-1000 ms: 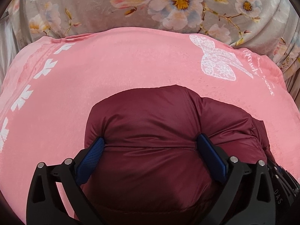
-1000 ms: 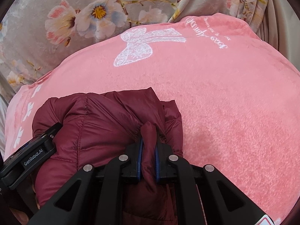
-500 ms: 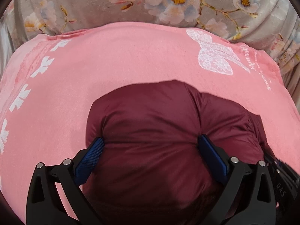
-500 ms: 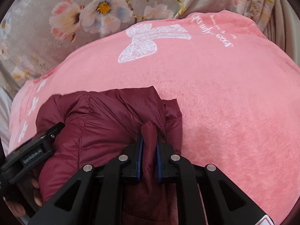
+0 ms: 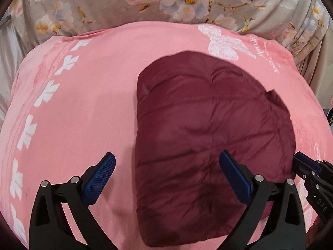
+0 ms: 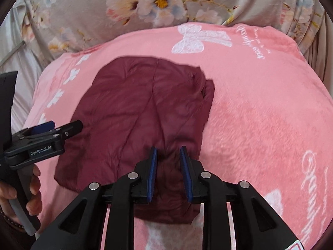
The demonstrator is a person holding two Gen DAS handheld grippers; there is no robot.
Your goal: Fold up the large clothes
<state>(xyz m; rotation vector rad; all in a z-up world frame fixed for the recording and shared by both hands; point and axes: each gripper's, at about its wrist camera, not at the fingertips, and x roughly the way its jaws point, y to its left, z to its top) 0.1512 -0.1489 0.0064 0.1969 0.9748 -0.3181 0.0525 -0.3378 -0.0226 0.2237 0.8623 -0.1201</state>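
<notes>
Jacket (image 5: 210,145), maroon and padded, now lies folded flat on the pink blanket (image 5: 87,108) ahead of both my tools; half a second ago I was clamping it, so the fold looks laid down. My left gripper (image 5: 166,175) is spread wide, holding nothing. My right gripper (image 6: 167,173) has parted slightly, fabric loose between its pads.

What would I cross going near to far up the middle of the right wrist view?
right gripper → maroon puffer jacket → pink blanket → white bow print → grey floral sheet
</notes>
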